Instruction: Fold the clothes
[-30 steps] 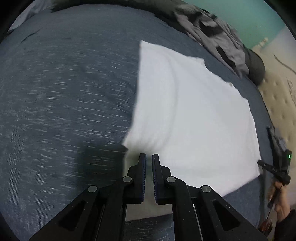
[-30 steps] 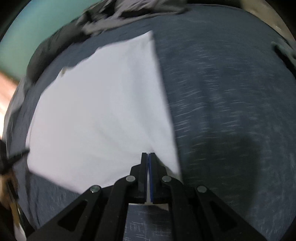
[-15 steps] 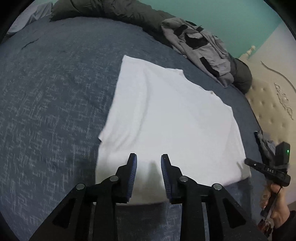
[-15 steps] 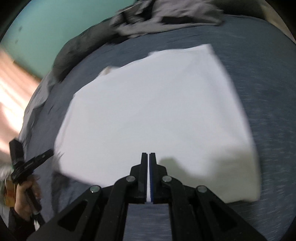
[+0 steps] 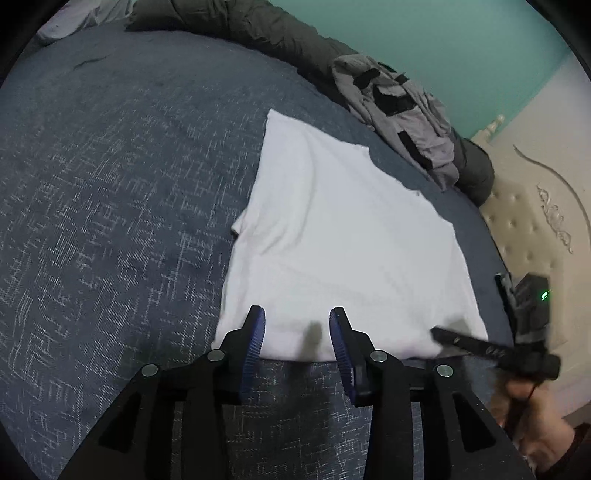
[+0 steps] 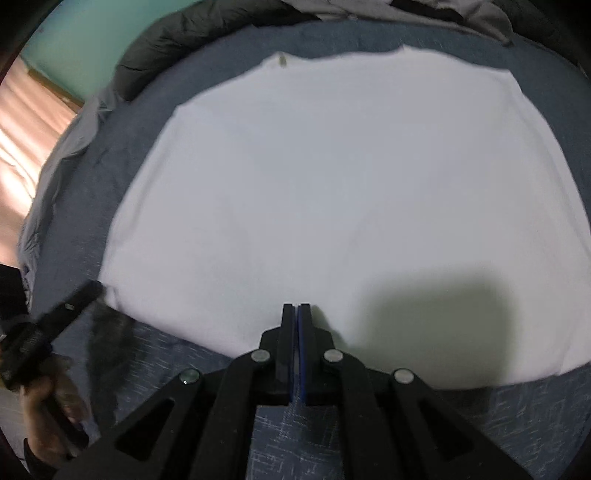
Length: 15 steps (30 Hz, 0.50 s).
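A white shirt (image 5: 343, 240) lies flat and partly folded on the blue-grey bedspread (image 5: 110, 184). My left gripper (image 5: 297, 314) hovers over the shirt's near hem; its jaws are opening and the pads press on nothing. In the right wrist view the same shirt (image 6: 314, 177) fills the middle. My right gripper (image 6: 296, 307) is shut with nothing between its pads, just above the middle of the near hem. The right gripper (image 5: 443, 335) also shows blurred at the shirt's near right corner, held by a hand. The left gripper (image 6: 88, 291) shows blurred at the near left corner.
A heap of grey clothes (image 5: 399, 107) and a dark rolled blanket (image 5: 258, 33) lie along the bed's far side. A cream tufted headboard (image 5: 524, 229) stands at the right. Open bedspread stretches left of the shirt. The floor (image 6: 29, 122) shows beyond the bed's edge.
My left gripper's jaws have opened and it has drawn back to the shirt's near hem. My shut right gripper has swept left along the hem, from the shirt's right edge to its middle.
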Each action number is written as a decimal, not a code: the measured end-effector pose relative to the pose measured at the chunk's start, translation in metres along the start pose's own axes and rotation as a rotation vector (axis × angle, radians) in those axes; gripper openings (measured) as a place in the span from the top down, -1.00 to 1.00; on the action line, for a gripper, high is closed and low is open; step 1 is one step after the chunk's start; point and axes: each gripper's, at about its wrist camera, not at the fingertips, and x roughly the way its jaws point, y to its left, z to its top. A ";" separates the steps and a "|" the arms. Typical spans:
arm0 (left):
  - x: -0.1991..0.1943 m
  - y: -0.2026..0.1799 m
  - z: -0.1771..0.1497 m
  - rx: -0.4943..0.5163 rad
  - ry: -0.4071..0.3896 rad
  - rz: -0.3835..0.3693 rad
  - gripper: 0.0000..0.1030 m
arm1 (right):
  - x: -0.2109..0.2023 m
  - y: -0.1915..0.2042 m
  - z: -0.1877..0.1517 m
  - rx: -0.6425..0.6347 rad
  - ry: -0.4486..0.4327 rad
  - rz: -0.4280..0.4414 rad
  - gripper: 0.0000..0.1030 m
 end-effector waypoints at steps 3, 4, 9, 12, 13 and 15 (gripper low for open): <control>0.000 0.002 0.001 -0.006 0.000 -0.023 0.17 | 0.002 0.005 -0.009 -0.007 -0.005 -0.027 0.97; 0.000 0.002 0.001 -0.005 0.000 -0.028 0.17 | 0.001 0.007 -0.011 -0.016 -0.006 -0.038 0.97; 0.000 0.000 0.000 0.011 -0.002 -0.039 0.15 | -0.007 0.017 -0.028 -0.043 0.016 -0.055 0.97; 0.001 0.004 0.001 -0.013 -0.002 -0.055 0.15 | -0.009 0.020 -0.035 -0.063 0.018 -0.077 0.97; 0.001 0.004 0.001 -0.011 -0.001 -0.056 0.15 | -0.014 0.020 -0.033 -0.051 -0.013 -0.074 0.97; 0.000 0.002 0.001 0.002 -0.004 -0.053 0.14 | -0.025 0.018 -0.026 -0.028 -0.072 -0.063 0.97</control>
